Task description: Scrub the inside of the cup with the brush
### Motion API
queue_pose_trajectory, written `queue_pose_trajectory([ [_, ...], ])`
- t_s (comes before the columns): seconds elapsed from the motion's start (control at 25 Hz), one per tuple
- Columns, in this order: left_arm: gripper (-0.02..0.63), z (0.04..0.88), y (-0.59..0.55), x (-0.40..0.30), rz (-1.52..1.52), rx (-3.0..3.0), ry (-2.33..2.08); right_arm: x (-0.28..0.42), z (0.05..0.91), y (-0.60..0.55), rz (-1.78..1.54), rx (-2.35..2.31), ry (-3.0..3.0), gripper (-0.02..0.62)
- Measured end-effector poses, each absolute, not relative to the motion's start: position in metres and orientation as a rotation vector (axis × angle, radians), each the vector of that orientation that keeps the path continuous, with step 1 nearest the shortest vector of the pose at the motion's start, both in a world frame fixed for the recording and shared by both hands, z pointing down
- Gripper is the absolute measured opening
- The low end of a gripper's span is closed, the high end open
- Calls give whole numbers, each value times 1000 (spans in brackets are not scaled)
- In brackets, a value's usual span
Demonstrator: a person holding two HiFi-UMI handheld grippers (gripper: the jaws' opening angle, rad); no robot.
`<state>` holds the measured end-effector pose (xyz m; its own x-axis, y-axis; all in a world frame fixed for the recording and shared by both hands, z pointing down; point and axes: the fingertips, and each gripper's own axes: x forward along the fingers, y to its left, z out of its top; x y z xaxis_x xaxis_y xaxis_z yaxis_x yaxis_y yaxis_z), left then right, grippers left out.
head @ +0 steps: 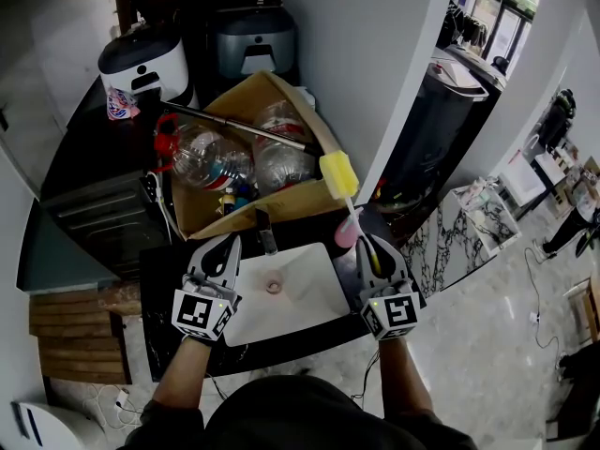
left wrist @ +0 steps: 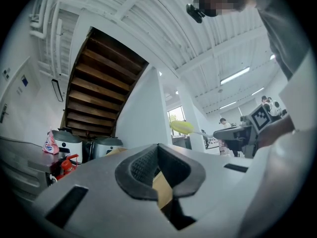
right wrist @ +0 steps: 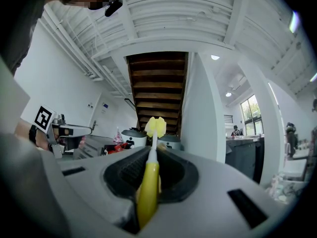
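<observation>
Countertop: we look down on a dark counter [head: 159, 284] with a white sink [head: 305, 293] sunk into it between our two grippers
Far side: we see an open cardboard box [head: 281, 200] behind the sink, clear plastic bottles [head: 202, 157] heaped inside it, and a dark tap [head: 265, 234] at the sink's far rim
Left gripper: our left gripper [head: 228, 244] [left wrist: 158, 157] hovers at the sink's left edge, jaws clenched together with nothing between them
Right gripper: our right gripper [head: 367, 244] [right wrist: 151, 158] sits at the sink's right edge, jaws clamped on the brush's yellow handle
Brush: we hold the brush [head: 339, 175] [right wrist: 148, 182] [left wrist: 182, 127] pointing far and slightly left, its thin white stem rising to a yellow sponge head in front of the box
Cup: the pink cup [head: 344, 234] stands by the sink's far right corner, just beyond the right gripper's tips; the brush stem crosses above it, and the sponge head is outside the cup
</observation>
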<state>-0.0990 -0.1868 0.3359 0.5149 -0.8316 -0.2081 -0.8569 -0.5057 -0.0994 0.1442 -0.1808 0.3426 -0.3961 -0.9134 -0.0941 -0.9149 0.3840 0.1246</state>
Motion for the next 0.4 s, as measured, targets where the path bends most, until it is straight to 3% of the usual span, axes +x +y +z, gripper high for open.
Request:
queue_pose_trajectory([
  [0.4, 2, 338, -183, -96, 174, -2572, 1446, 146, 335, -175, 231, -1753, 2612, 37],
])
